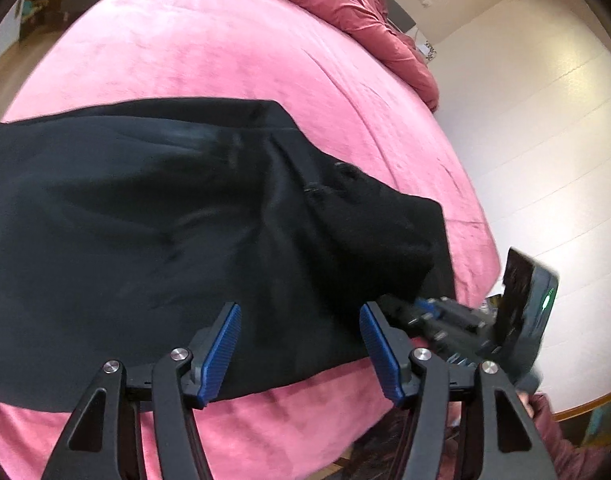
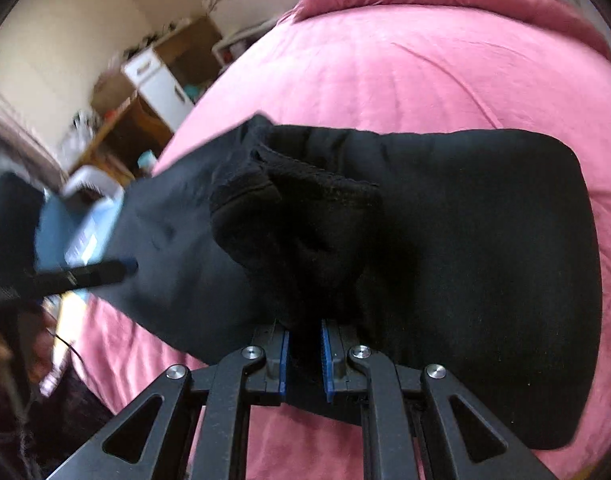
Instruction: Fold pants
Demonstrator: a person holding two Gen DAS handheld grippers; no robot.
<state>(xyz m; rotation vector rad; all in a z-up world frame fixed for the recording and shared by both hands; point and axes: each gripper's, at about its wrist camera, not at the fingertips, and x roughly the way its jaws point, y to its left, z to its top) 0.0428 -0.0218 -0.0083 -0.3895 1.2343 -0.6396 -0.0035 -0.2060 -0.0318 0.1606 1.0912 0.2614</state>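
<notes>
Black pants (image 1: 145, 220) lie spread across a pink bed (image 1: 205, 48). My left gripper (image 1: 301, 344) hovers open just above the pants' near edge, and its blue pads (image 1: 225, 340) press on nothing. At the right of that view, the right gripper (image 1: 437, 316) holds up a bunched end of the cloth. In the right wrist view, my right gripper (image 2: 305, 348) is shut on a fold of the pants (image 2: 465, 260), and the lifted fabric drapes forward over the flat part. A blurred finger of the left gripper (image 2: 89, 272) shows at the left.
A crumpled darker pink duvet (image 1: 345, 4) is heaped at the far end of the bed. Pale floor (image 1: 545, 140) runs along the bed's right side. Shelves and a white cabinet (image 2: 161, 84) stand beyond the bed's left edge. A person's sleeve (image 1: 553, 432) is at the lower right.
</notes>
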